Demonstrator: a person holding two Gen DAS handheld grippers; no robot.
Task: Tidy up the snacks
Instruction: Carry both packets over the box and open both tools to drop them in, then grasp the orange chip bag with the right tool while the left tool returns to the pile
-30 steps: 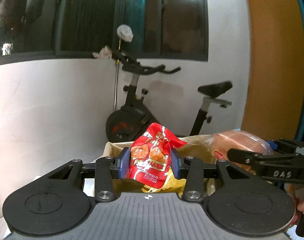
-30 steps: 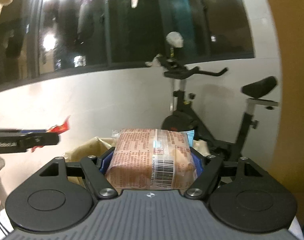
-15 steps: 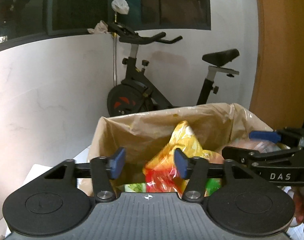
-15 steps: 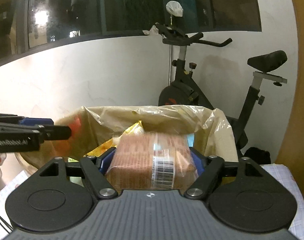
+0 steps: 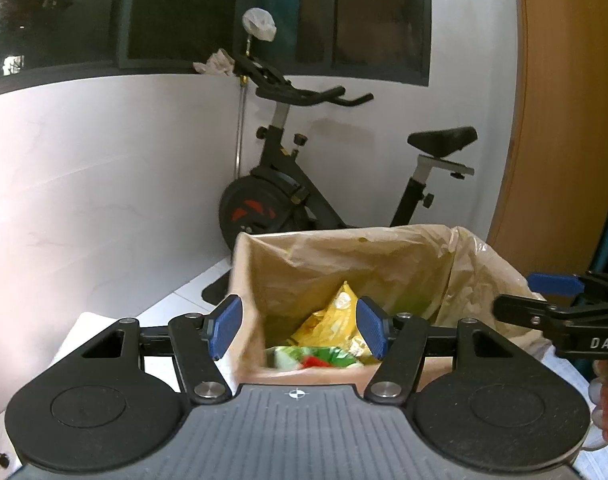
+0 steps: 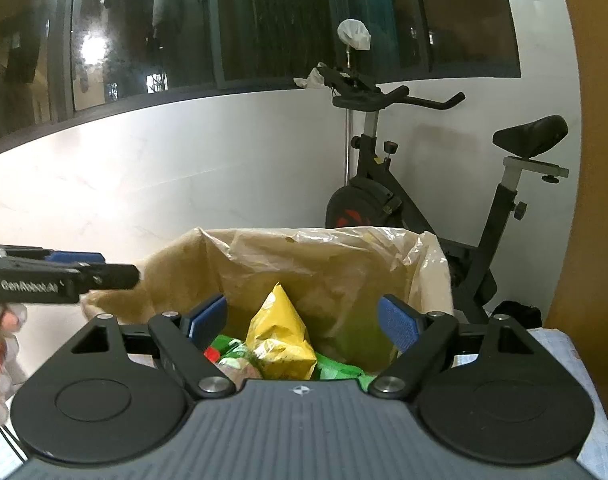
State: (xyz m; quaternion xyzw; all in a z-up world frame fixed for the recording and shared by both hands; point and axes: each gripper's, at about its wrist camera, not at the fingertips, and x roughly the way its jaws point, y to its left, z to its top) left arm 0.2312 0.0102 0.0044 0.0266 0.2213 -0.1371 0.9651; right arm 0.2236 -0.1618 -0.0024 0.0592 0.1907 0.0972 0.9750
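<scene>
Both claws empty, left gripper and right gripper spread wide over the lined box, snacks incl. yellow bag inside; probably lift straight up, avoiding the liner.

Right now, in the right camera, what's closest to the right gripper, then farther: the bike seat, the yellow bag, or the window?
1. Yellow bag, between the right gripper's open fingers, in the bin.
2. Bike seat, behind, far right.
3. Window, top, on the back wall.
</scene>
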